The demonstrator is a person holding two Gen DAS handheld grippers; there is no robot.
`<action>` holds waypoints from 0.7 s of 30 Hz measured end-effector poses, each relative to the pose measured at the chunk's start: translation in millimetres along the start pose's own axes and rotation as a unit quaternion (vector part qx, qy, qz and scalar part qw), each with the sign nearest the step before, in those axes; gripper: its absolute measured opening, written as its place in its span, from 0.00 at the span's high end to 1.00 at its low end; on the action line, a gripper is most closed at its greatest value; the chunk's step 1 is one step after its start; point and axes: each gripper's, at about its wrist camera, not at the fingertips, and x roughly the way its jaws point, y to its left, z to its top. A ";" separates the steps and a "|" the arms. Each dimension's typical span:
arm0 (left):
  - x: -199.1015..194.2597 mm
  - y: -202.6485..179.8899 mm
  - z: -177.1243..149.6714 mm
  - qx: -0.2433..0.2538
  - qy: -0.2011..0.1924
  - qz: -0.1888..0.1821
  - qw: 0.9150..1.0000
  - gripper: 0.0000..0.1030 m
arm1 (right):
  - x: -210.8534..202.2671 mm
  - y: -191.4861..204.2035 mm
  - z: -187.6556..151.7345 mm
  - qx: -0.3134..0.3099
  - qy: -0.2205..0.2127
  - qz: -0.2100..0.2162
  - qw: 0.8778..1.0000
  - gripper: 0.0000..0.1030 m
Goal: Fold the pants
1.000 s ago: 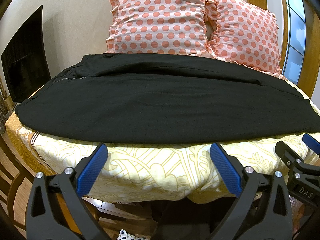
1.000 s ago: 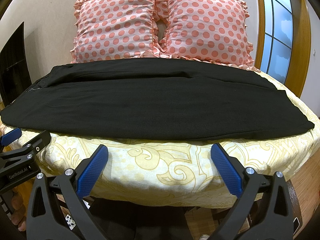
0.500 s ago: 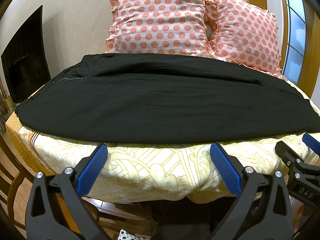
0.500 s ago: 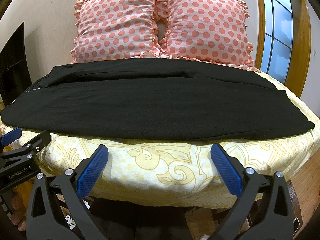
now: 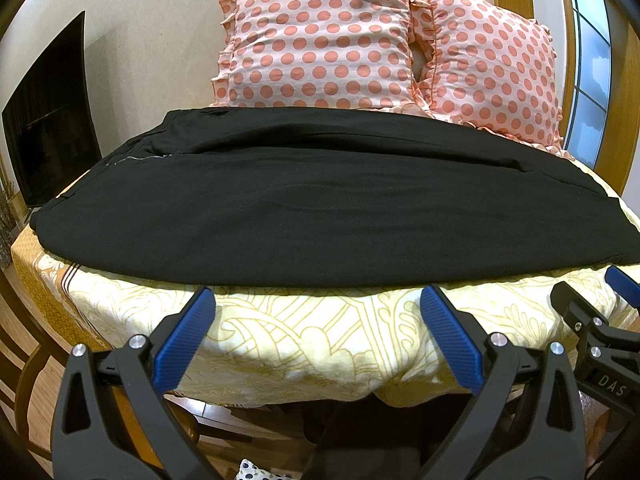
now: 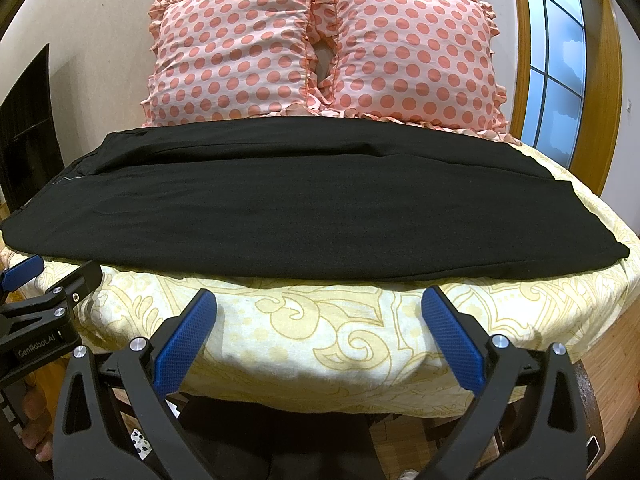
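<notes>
Black pants [image 5: 320, 200] lie flat across the bed, folded lengthwise, waist at the left and leg ends at the right; they also show in the right wrist view [image 6: 304, 208]. My left gripper [image 5: 318, 308] is open and empty, just short of the pants' near edge. My right gripper [image 6: 319, 312] is open and empty, also in front of the near edge. The right gripper's tip shows at the right edge of the left wrist view [image 5: 600, 320]. The left gripper's tip shows at the left of the right wrist view [image 6: 44, 292].
The bed has a yellow patterned cover [image 5: 304, 340] [image 6: 320, 320]. Two pink polka-dot pillows [image 5: 320, 40] [image 6: 412, 52] stand against the wall behind the pants. A dark screen [image 5: 52, 120] is at the left, a window [image 6: 560, 60] at the right. A wooden chair [image 5: 24, 360] stands at lower left.
</notes>
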 end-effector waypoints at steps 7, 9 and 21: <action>0.7 3.3 5.9 0.008 0.014 -0.012 1.000 0.02 | 0.4 -6.5 4.2 -0.006 0.006 0.018 1.000 0.01; -1.7 7.9 10.8 0.011 0.018 -0.017 1.000 0.02 | -0.6 -14.6 8.7 0.004 0.004 0.035 0.999 0.01; 10.4 32.0 93.4 -0.015 -0.034 -0.003 0.999 0.02 | 34.3 -162.9 155.7 0.125 -0.034 -0.082 0.988 0.01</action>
